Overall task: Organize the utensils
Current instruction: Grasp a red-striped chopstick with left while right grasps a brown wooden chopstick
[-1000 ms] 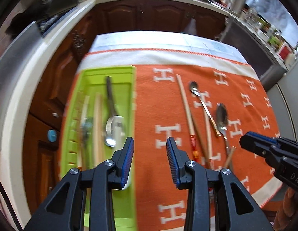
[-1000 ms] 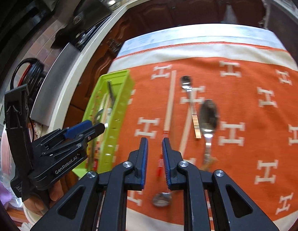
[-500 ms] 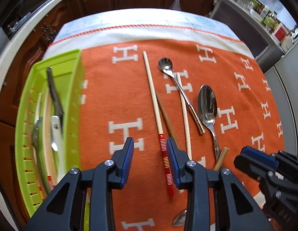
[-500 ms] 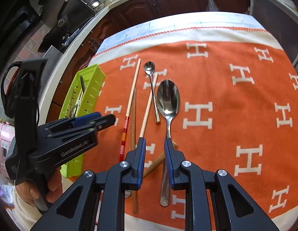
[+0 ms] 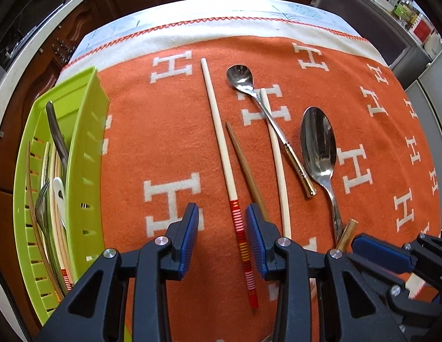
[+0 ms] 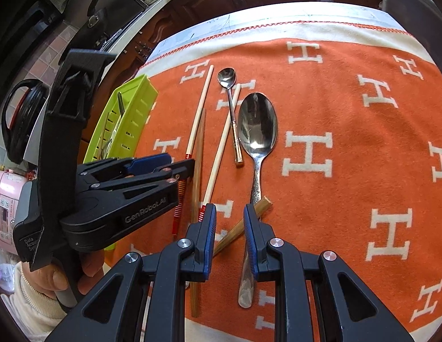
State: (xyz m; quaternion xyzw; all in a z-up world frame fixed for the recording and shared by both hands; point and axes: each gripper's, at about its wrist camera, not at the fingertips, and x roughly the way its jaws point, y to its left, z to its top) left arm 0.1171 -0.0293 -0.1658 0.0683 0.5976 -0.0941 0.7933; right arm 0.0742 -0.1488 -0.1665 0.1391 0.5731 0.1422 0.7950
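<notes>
Points the left gripper (image 5: 222, 213) steeply down at the orange H-patterned blanket (image 5: 164, 119). Released, with pads apart on either side of the red-banded chopstick (image 5: 218, 131) and not touching it. Grips that tool's handle with a hand (image 6: 52, 279) in a cream sleeve (image 6: 30, 307), seen only from the right wrist. Tilts the right gripper (image 6: 229, 213) down too, less steeply, just right of the left one. Released as well, narrow gap open above a short brown stick (image 6: 243, 225) beside the big spoon (image 6: 258, 119) handle, nothing pinched.

From the left wrist only: inside of the green tray (image 5: 87, 142), far left of its jaws, loaded with a fork (image 5: 41, 199), more chopsticks (image 5: 57, 228) and a dark handle (image 5: 57, 134). From the right wrist only: full length of the big spoon's handle, and a pink appliance (image 6: 4, 199) past the table's left edge.

Ahead of the left jaws, left to right: red-banded chopstick, dark brown chopstick (image 5: 243, 159), pale chopstick (image 5: 275, 148) crossed by the small spoon (image 5: 241, 75), then the big spoon. Between tray wall and red-banded chopstick, bare blanket. Right of the right gripper, wide bare blanket out to its white hem.
</notes>
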